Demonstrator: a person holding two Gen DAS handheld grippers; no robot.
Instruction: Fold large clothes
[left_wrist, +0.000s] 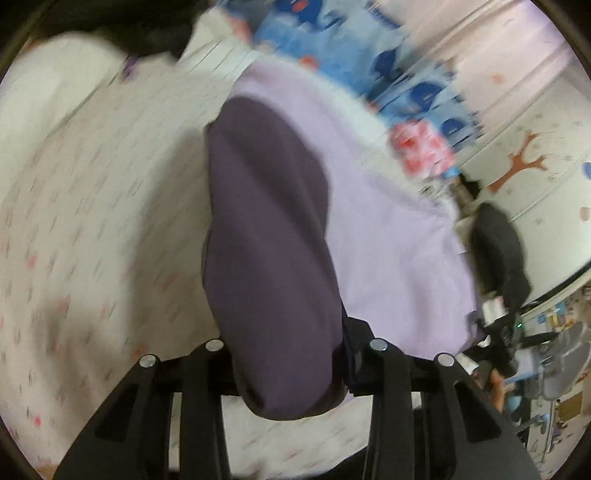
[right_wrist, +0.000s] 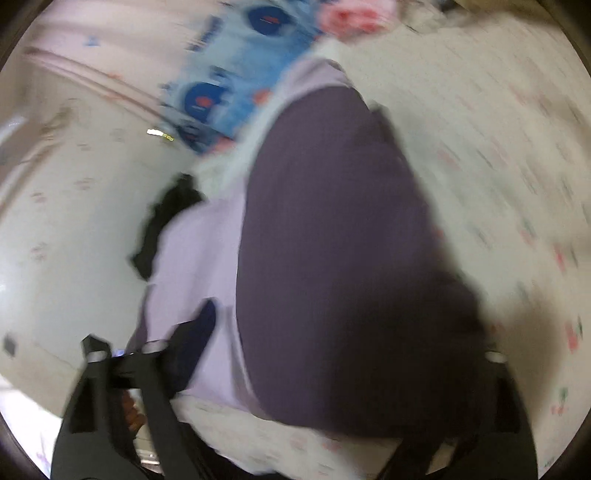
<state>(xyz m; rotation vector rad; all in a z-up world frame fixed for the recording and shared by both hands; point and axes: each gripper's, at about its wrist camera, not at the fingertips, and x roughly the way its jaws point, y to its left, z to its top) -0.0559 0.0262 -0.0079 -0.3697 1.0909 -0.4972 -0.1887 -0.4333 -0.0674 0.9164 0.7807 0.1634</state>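
Observation:
A lilac garment (left_wrist: 388, 240) with a dark purple sleeve (left_wrist: 266, 221) and white fuzzy trim lies on a white flower-print bedsheet (left_wrist: 74, 221). My left gripper (left_wrist: 288, 332) is shut on the near end of that dark purple sleeve, which bunches between the fingers and hides the left one. In the right wrist view the same purple sleeve (right_wrist: 332, 240) and lilac body (right_wrist: 199, 251) fill the wide gap of my right gripper (right_wrist: 343, 325), which stands open. Its left finger (right_wrist: 199, 325) rests over the lilac cloth; its right finger is lost in shadow. Both views are motion-blurred.
A blue patterned cloth (left_wrist: 332, 37) and a pink-red bundle (left_wrist: 417, 147) lie beyond the garment. A black garment (left_wrist: 498, 251) sits at the bed's edge beside the lilac one. A wall with a tree decal (left_wrist: 517, 162) and grey chairs (left_wrist: 569, 362) are to the right.

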